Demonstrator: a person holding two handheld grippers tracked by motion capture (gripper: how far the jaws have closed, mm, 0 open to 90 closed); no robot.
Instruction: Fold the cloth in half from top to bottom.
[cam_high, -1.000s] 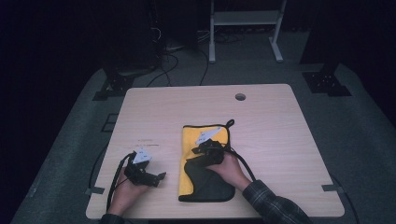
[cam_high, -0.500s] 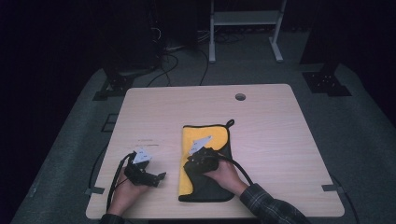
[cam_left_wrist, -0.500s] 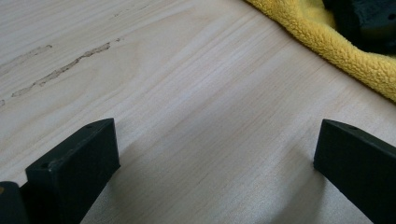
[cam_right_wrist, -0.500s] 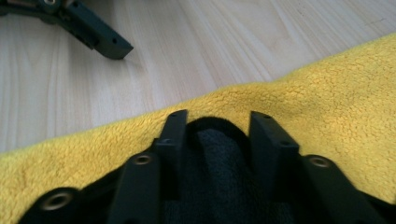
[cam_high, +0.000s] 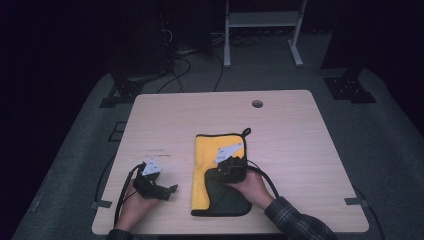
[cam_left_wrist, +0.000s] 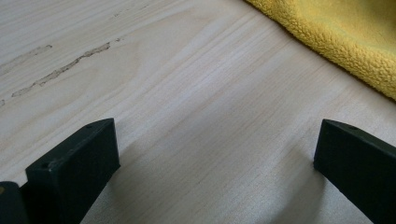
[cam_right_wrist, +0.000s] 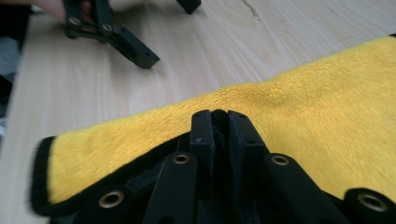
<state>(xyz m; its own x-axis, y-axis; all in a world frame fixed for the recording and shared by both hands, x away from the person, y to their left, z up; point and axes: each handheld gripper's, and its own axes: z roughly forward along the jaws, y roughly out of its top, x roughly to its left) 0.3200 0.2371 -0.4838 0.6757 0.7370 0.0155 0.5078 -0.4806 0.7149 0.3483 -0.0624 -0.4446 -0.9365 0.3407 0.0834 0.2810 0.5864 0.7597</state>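
Note:
A yellow cloth (cam_high: 210, 155) with a black border lies on the wooden table (cam_high: 280, 125), its near part folded over so the dark grey side (cam_high: 225, 202) faces up. My right gripper (cam_high: 218, 175) rests on it at the fold. In the right gripper view its jaws (cam_right_wrist: 219, 116) have just been closing and now pinch a dark fold above the yellow pile (cam_right_wrist: 327, 107). My left gripper (cam_high: 172, 189) sits on bare wood left of the cloth, with wide open jaws (cam_left_wrist: 217, 154) and nothing between them. The cloth's edge (cam_left_wrist: 345, 32) lies ahead of it.
The table has a round hole (cam_high: 257, 103) near its far edge. A metal stand (cam_high: 260, 20) and cables (cam_high: 185, 60) sit on the dark floor beyond. From the right gripper view, the left gripper (cam_right_wrist: 170, 32) lies farther off on the wood.
The right gripper's jaws have closed onto the cloth, and that hand has shifted a little over it. The left gripper has stayed where it was.

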